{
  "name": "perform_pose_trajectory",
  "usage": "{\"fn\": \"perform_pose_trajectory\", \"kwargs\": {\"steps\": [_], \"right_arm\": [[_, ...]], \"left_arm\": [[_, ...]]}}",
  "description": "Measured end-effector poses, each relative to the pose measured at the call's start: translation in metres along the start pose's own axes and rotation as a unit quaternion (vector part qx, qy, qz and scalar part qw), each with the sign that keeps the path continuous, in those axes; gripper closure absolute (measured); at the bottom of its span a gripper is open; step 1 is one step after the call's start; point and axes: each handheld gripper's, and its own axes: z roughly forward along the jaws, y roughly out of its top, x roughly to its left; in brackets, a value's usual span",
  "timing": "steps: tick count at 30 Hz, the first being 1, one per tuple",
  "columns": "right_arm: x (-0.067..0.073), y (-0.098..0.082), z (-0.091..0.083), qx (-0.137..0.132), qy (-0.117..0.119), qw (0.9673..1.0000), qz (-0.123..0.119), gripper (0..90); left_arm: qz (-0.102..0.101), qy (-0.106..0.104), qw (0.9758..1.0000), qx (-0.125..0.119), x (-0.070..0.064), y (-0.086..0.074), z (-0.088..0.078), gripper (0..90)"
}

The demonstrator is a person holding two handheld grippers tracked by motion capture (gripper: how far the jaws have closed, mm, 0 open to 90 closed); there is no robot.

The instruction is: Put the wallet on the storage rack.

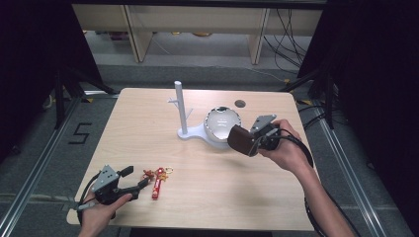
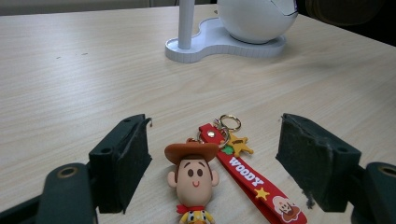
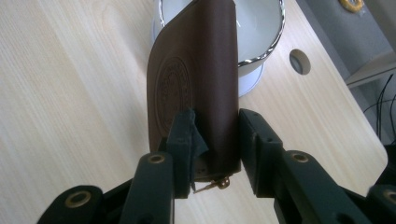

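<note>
Right gripper [image 3: 215,140] clamped on one brown leather wallet [image 3: 196,79], held in the air above the table [image 1: 148,148], just beside the single white bowl [image 1: 222,123] on its stand [image 1: 190,133]. The wallet looks light, supple and smooth, best gripped near its fold. Left gripper [image 2: 215,163] open around one keychain [image 2: 196,182].
</note>
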Motion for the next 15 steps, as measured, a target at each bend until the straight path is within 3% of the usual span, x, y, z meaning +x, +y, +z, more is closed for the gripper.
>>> {"fn": "perform_pose_trajectory", "kwargs": {"steps": [11,13,15], "right_arm": [[-0.0079,0.0070,0.0026,-0.015,-0.014,0.9998,-0.008,67.8],[-0.0086,0.0083,0.0036,-0.017,-0.017,0.9997,-0.007,67.8],[-0.0095,0.0100,0.0047,-0.020,-0.022,0.9995,-0.005,67.8]], "left_arm": [[0.002,0.001,1.0000,0.002,0.0000,-0.0005,0.0000,23.5],[-0.019,0.002,0.9998,0.003,-0.0021,-0.0021,0.0002,23.5],[-0.014,0.001,0.9999,0.002,-0.0012,-0.0021,0.0006,23.5]]}}
